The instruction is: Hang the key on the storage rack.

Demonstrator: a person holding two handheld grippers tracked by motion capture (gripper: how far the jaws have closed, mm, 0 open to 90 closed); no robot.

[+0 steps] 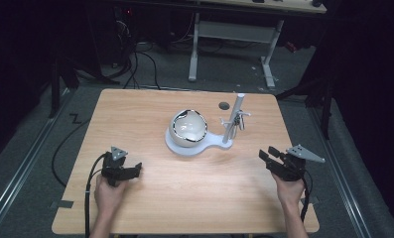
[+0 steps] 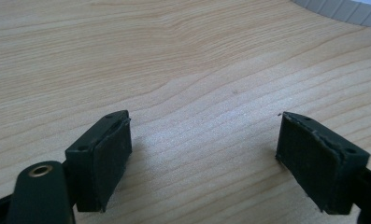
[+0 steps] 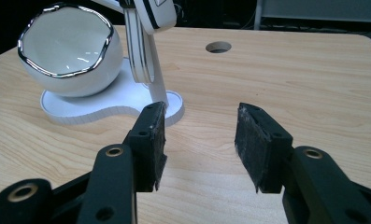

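1. The left tool (image 1: pixel 133 171) rested low over the table (image 1: pixel 150 106) at its near left. Its jaws stood wide apart with nothing between them; the left gripper view showed bare wood grain between the flat, matte black pads (image 2: pixel 112 154).
2. The table was pale laminate with a fine, straight wood grain and a round cable hole (image 1: pixel 224 105) near its far edge.
3. The work stood at the table's centre: a white egg-shaped bowl (image 1: pixel 188 128) with a jagged, chrome-edged rim, seated on a flat white base (image 1: pixel 204 145) with a ribbed edge. The shell looked smooth, glossy and hard.
4. A slim white post (image 1: pixel 232 119) rose from the base's right lobe, carrying small hanging parts too small to identify.
5. The right tool (image 1: pixel 267 154) was held at the near right, aimed toward the base. Its jaws stood partly open and held nothing.
6. Risks, as judged from this position:
   - The glossy curved shell could slip from flat pads if gripped off-centre.
   - A right-tool approach along its present line could strike the post and tip or shift the light base.
   - Pressure on the chrome rim could chip it.
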